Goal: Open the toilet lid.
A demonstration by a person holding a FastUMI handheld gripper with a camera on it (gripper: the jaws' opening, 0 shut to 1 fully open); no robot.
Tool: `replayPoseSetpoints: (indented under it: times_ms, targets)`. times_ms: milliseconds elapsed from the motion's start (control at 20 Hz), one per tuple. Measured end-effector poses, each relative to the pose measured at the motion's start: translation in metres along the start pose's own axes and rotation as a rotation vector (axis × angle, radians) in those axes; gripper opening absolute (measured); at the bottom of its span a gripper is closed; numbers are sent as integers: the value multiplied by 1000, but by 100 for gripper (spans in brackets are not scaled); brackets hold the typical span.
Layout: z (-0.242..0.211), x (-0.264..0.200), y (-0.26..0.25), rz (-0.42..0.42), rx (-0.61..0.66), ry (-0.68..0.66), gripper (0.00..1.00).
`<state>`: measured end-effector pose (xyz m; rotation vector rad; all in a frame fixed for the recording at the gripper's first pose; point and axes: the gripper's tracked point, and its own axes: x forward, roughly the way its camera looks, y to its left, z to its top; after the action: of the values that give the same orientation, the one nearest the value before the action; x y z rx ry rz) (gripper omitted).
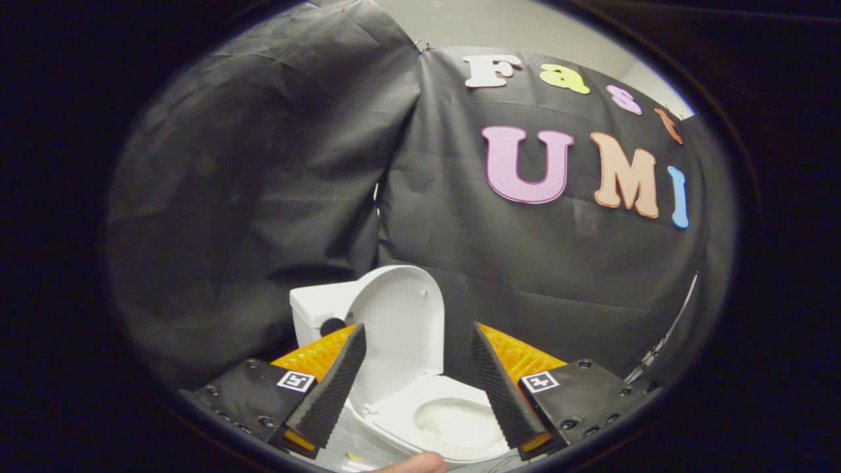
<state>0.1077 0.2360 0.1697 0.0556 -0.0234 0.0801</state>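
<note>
A small white toilet (pixel 433 414) stands just ahead of my fingers. Its lid (pixel 401 322) is raised and stands nearly upright, leaning back toward the white tank (pixel 315 305). The seat ring and the bowl (pixel 453 424) lie uncovered between and below my fingertips. My gripper (pixel 418 338) is open, with the upright lid seen in the gap between the fingers and nothing held. The left finger's (pixel 332 387) tip overlaps the lid's left edge in the view; whether it touches the lid I cannot tell.
Black cloth walls close in behind and to both sides of the toilet. A fingertip of a person (pixel 414 464) shows at the very near edge, below the bowl. A thin pale rod (pixel 667 338) runs along the right wall.
</note>
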Motion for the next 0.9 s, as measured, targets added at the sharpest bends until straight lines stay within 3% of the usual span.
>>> replayPoseSetpoints:
  times_ms: [300,600,750,900]
  targets:
    - [-39,-36,-93,-94,53,32,98]
    - [-46,-77,-165,-147,75,-33,98]
    - [-52,-96,-197,-155,162,-92,98]
    - [-79,-123,-241,-251,150,-58,97]
